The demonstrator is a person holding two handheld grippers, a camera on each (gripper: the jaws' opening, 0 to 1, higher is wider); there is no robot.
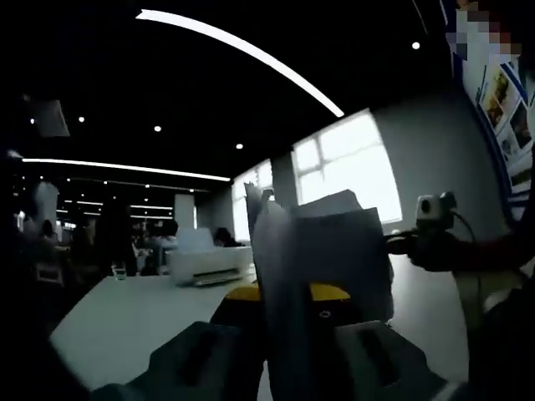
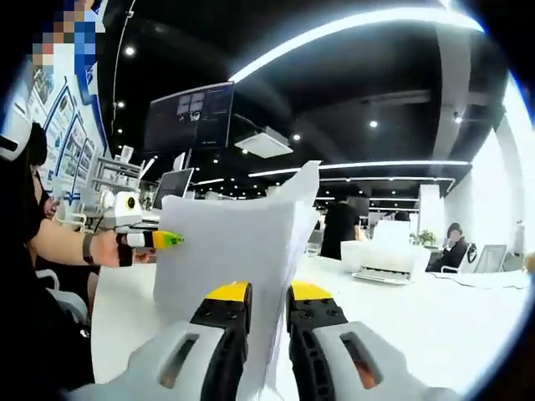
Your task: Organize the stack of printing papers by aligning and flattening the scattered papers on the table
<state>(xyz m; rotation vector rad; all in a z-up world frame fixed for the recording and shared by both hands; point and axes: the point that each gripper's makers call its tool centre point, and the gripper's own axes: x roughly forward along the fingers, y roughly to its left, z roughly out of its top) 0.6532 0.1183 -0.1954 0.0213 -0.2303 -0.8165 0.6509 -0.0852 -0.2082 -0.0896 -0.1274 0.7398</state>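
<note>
Both hand-held grippers hold the same thing. Seen in the right gripper view, the right gripper (image 2: 267,305), grey with yellow-tipped black jaws, has its jaws closed on the lower edge of the stack of white printing papers (image 2: 230,251), which stands upright between them. In the left gripper view the left gripper (image 1: 280,322), of the same kind, grips the stack from the opposite side, its jaws pressed on the sheets.

The stack is lifted on its edge above the white table (image 2: 435,322); I cannot tell if its bottom edge touches the table top. The sheets are not even: at the upper corner some stick out higher than others, and the loose edges fan apart a little. The flat faces of the stack turn toward each camera, and the long axis rises straight up from the jaws, so the two grippers face each other with the paper between them. Neither is nearer; both are on it.

I judge that the coming move is to tap the lower edge down on the table to align the sheets, and the table below looks free for this.

Further away, a white printer (image 2: 386,255) stands on the table, well apart from the stack. A person's forearm (image 2: 63,242) with a dark wristband reaches in from the side. Other people sit in the dim office behind.
</note>
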